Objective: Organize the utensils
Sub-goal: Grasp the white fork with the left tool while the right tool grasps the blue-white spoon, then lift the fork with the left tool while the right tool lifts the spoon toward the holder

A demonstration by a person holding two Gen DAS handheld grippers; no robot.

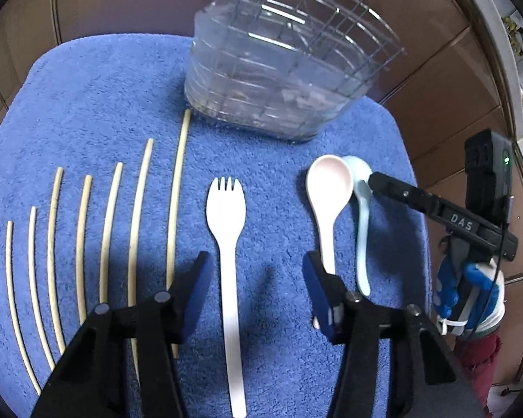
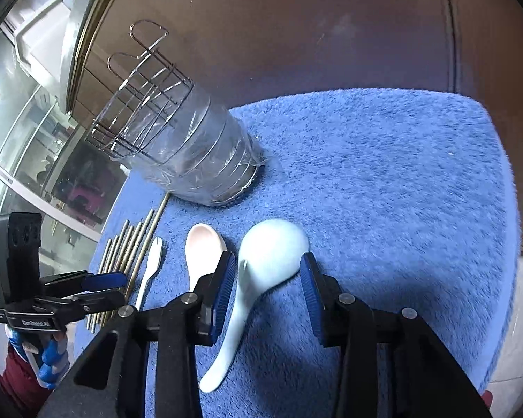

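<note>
Two grippers are angling down over a blue towel (image 1: 104,97). Left gripper (image 1: 258,271) is straddling the white spork (image 1: 226,216), fingers spread clear; right gripper (image 2: 266,278) is bracketing the pale blue spoon (image 2: 268,254), pads not touching.

On the towel (image 1: 104,97), a wire basket (image 1: 282,69) stood at the far side. Nearer, seven chopsticks (image 1: 139,209) lay side by side at the left, a fork (image 1: 226,244) just right of them, then two spoons (image 1: 327,191) touching, rightmost.
</note>
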